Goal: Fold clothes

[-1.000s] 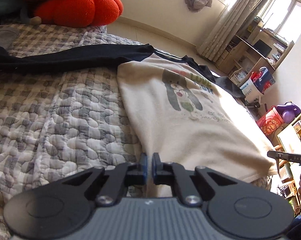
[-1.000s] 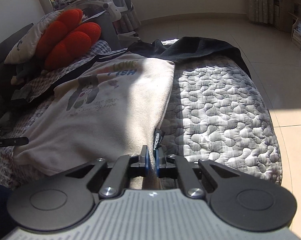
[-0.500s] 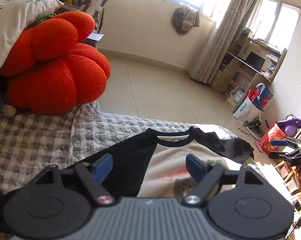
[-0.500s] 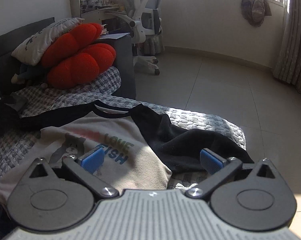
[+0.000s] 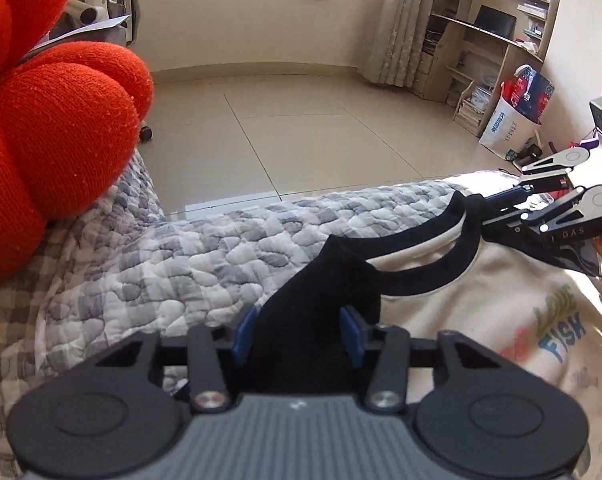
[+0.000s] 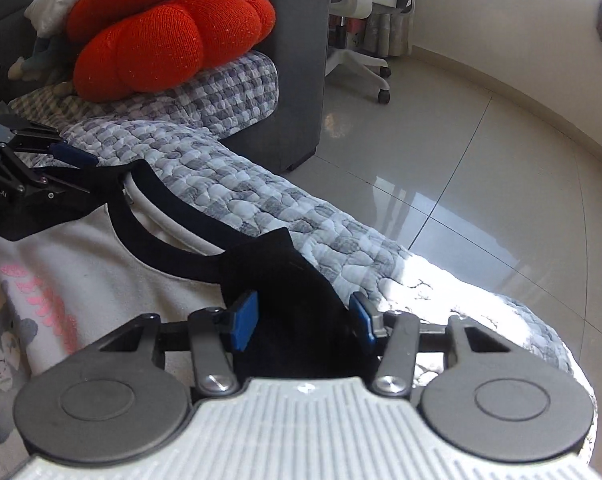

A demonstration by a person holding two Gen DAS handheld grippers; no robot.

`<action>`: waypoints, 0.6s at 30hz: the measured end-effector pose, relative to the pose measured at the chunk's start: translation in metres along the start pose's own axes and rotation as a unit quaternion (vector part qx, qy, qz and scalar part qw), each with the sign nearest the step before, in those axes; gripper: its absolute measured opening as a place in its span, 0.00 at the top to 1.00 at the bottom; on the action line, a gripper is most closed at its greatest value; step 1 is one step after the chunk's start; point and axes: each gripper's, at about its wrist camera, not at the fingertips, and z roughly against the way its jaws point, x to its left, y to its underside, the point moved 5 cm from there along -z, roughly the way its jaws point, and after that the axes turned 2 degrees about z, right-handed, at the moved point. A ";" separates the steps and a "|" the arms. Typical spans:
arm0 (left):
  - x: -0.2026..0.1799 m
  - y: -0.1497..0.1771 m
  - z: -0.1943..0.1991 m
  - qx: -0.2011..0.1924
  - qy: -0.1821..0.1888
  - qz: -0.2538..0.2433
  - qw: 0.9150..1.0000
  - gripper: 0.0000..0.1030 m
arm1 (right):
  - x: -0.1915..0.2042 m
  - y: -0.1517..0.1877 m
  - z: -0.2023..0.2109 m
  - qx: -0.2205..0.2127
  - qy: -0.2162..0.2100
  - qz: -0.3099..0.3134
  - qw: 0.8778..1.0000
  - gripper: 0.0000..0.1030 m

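Shirt [image 5: 481, 300] lay flat, unfolded, near the sofa's edge; both grippers' fingers [image 5: 243, 336] straddled its black shoulders, not yet clenched.

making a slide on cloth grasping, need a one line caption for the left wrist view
Left tongs straddle a black shoulder of the cream T-shirt on the quilted cover.

Left claw [image 5: 297, 334] jaws apart, straddling black shoulder of cream T-shirt [image 5: 497, 300] on quilted bed [image 5: 205, 248]; right claw [image 5: 497, 210] at opp. shoulder.
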 end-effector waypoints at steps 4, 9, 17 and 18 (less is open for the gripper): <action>0.012 -0.018 0.016 -0.023 0.001 0.025 0.999 0.96 | 0.004 -0.015 0.008 -0.021 0.024 0.028 0.999 0.95; 0.012 -0.046 0.022 -0.059 -0.002 0.031 0.998 0.96 | 0.008 -0.024 0.008 -0.033 0.057 0.045 0.997 0.95; 0.030 -0.030 -0.009 -0.032 -0.057 0.097 0.993 0.83 | 0.016 -0.014 -0.018 -0.012 0.118 0.020 0.993 0.73; 0.029 -0.031 0.000 -0.041 -0.063 0.102 0.992 0.76 | 0.009 -0.014 -0.004 -0.028 0.119 -0.004 0.993 0.57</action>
